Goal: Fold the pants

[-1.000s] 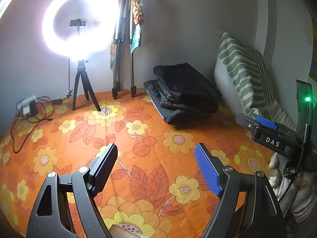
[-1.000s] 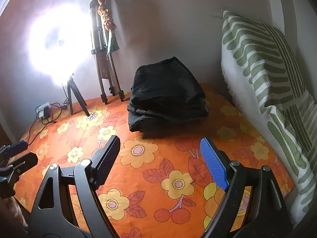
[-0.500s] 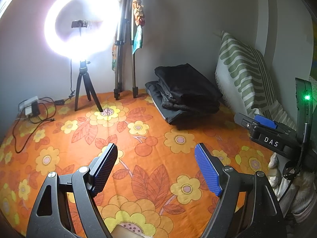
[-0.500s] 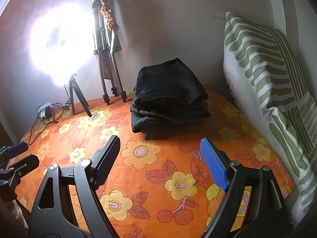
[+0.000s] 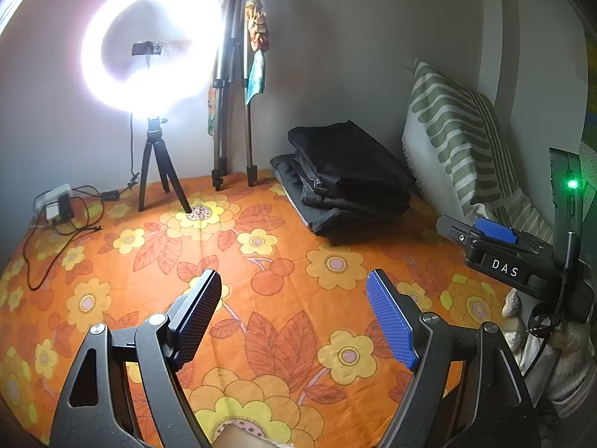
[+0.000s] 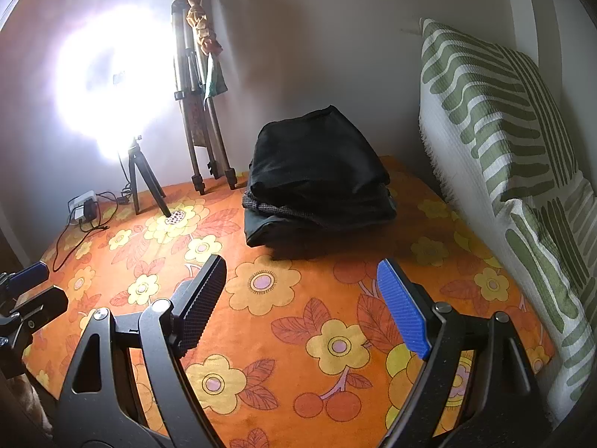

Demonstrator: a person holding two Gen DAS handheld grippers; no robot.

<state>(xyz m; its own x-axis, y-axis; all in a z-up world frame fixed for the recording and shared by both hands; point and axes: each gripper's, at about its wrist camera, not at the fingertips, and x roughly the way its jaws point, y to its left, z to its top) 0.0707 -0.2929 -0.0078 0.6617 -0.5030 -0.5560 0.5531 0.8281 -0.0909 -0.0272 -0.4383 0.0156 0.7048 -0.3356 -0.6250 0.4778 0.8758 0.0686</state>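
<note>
Little has moved since the earlier frames: both views have slid only slightly across the scene, and the clothes are undisturbed. Left gripper (image 5: 293,315) hovers over the orange floral bedsheet (image 5: 283,283), jaws spread wide, nothing between the pads. Right gripper (image 6: 302,304) likewise: jaws wide apart, empty, above bare sheet. Stack of folded dark pants (image 6: 317,183) sits at the far side of the bed by the wall, well apart from both grippers, between the tall tripod (image 6: 194,112) and the green-striped pillow (image 6: 496,119). At least three folded layers show, edges fairly square. No unfolded pants visible in either view. Judgement: folding looks finished, or a fresh pair is out of view. Writing: "DAS" in white on the right gripper's body, seen from the left wrist view. Nothing else legible.
</note>
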